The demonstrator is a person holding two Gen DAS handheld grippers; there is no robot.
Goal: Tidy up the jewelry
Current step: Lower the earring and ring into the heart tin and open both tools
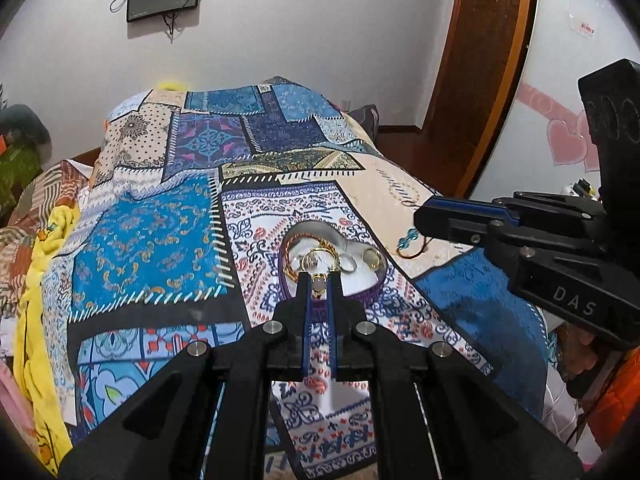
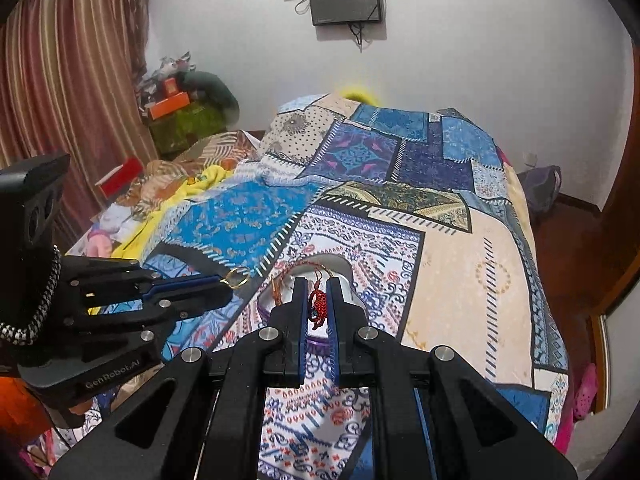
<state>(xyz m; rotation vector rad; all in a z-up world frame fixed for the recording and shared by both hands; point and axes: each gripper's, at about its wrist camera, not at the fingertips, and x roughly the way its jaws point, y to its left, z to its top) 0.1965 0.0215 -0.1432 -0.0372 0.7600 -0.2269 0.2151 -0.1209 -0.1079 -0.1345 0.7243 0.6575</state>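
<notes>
My left gripper [image 1: 319, 280] is shut on a gold ring with a pale stone [image 1: 318, 263] and holds it just above a purple-rimmed jewelry box [image 1: 372, 286] with a white lining, on the patchwork bedspread. The ring also shows at the left gripper's tips in the right wrist view [image 2: 237, 277]. Inside the box lie a second gold ring [image 1: 371, 258] and gold chains. My right gripper [image 2: 317, 285] is shut on a red woven bracelet [image 2: 318, 304] and holds it over the same box [image 2: 344, 272]. A beaded cord [image 1: 412, 245] hangs under the right gripper in the left wrist view.
The patchwork bedspread [image 1: 168, 220] covers a bed that runs to the back wall. A yellow blanket [image 1: 32, 320] lies along the left edge. Screens [image 2: 346, 0] hang on the wall. A wooden door [image 1: 480, 60] stands at the right, with cluttered boxes [image 2: 176, 108] at the far left.
</notes>
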